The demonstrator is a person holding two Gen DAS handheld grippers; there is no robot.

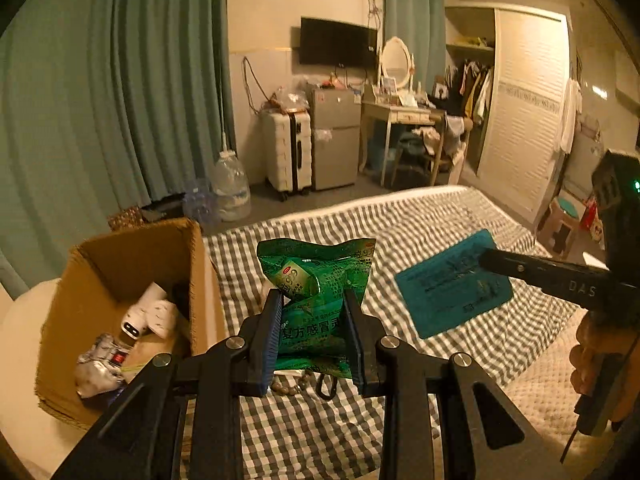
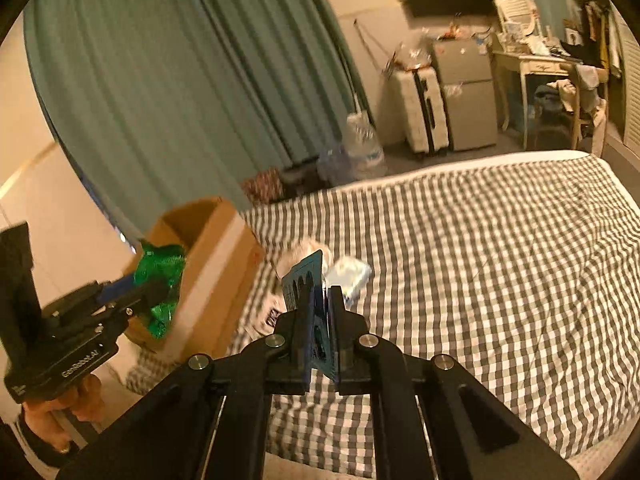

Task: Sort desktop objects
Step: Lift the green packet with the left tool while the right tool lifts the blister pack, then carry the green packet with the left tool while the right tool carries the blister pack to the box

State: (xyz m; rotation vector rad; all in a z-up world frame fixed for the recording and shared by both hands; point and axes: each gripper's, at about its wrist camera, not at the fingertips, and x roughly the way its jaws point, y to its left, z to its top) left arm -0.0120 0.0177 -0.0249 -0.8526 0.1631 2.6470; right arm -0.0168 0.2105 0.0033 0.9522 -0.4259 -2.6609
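Left wrist view: your left gripper (image 1: 314, 320) clamps a green packet (image 1: 316, 280) above the checked bedspread (image 1: 440, 216), just beside the open cardboard box (image 1: 120, 264) at the bed's left edge. Carrying step; next, swing left over the box and release.

Right wrist view: your right gripper (image 2: 322, 308) pinches a blue card (image 2: 304, 280) edge-on, clear of the bedspread, box well left.

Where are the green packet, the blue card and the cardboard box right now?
green packet (image 1: 316, 280): left wrist view, crumpled upper front above the tongs.
blue card (image 1: 448, 292): left wrist view, middle of its flat face.
cardboard box (image 1: 200, 288): left wrist view, right side wall.
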